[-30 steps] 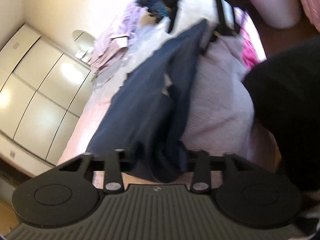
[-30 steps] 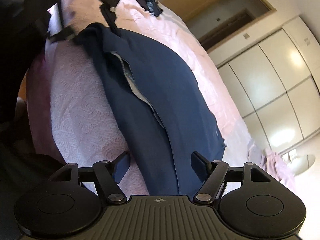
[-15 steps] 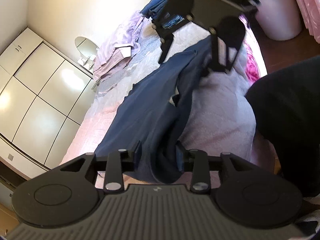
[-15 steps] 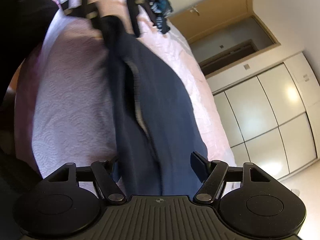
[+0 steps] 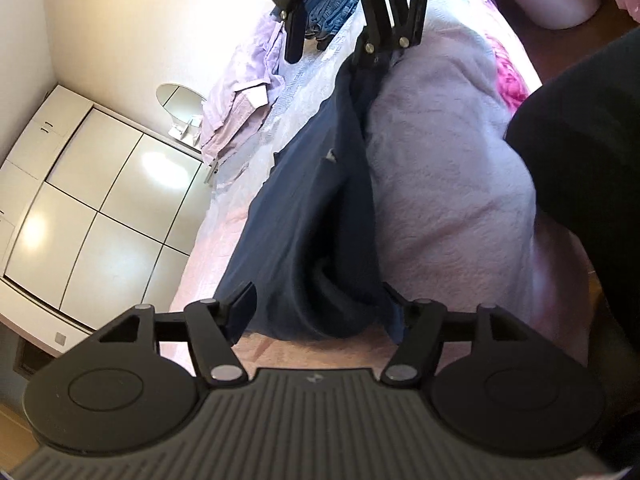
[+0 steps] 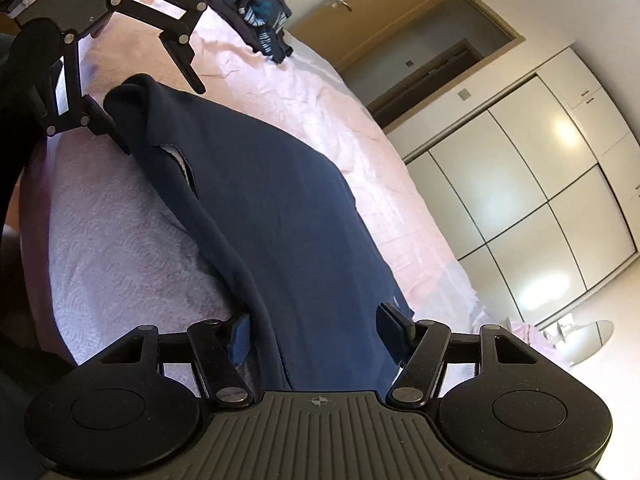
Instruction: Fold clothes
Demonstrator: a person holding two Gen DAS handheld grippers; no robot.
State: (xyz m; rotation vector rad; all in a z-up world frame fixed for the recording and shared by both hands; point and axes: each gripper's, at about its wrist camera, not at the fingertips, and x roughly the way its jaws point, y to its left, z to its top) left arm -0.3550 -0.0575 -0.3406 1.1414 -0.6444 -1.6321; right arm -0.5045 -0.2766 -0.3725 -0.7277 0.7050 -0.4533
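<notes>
A dark navy garment point(image 5: 304, 216) lies stretched along the near edge of the pink bed point(image 5: 440, 184); it also shows in the right wrist view point(image 6: 280, 216). My left gripper point(image 5: 320, 312) is open, its fingers spread either side of one end of the garment. My right gripper point(image 6: 324, 332) is open too, straddling the other end. In the left wrist view the right gripper point(image 5: 332, 56) stands at the far end with fingers apart. In the right wrist view the left gripper point(image 6: 160, 116) is open beside the bunched far end.
A pile of lilac clothes point(image 5: 244, 100) and folded blue clothes point(image 5: 332, 4) lie further along the bed. Dark striped clothes point(image 6: 260, 28) lie near a wooden door point(image 6: 384, 12). White wardrobes point(image 6: 532, 200) line the wall. The person's dark clothing point(image 5: 584, 168) is alongside the bed.
Both grippers were shut on the garment's ends and have opened. The garment has been laid down flatter along the bed edge.
</notes>
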